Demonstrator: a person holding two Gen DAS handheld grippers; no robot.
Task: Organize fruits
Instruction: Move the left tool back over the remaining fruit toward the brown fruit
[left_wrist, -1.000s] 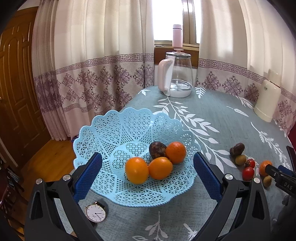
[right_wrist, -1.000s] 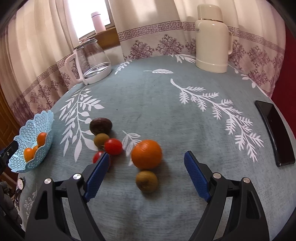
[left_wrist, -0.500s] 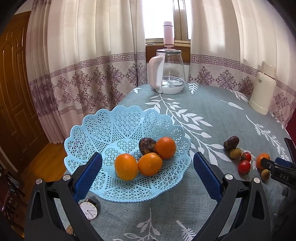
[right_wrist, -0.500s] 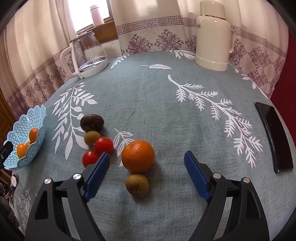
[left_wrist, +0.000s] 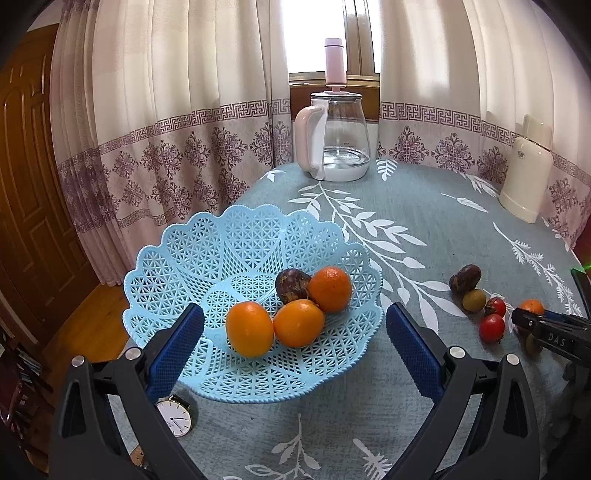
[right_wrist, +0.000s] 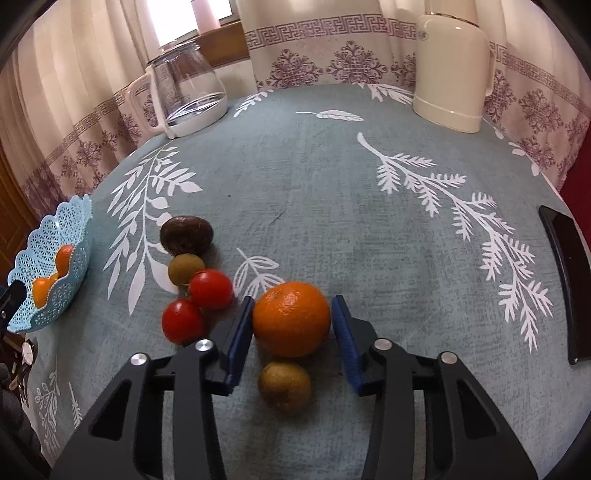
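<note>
Right gripper (right_wrist: 292, 320) is closing around the orange (right_wrist: 291, 318) on the worktop (right_wrist: 314, 192), pads touching or nearly so; left gripper (left_wrist: 294, 345) is hovering wide apart over the basket (left_wrist: 207, 243). Next: clamp firmly, lift clear of the longan (right_wrist: 284, 384).

Table (right_wrist: 332, 206) with basket (left_wrist: 192, 258), fruit (right_wrist: 186, 236)

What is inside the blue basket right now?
The blue basket holds three oranges and one dark brown fruit. Anything beneath them is hidden.
</note>
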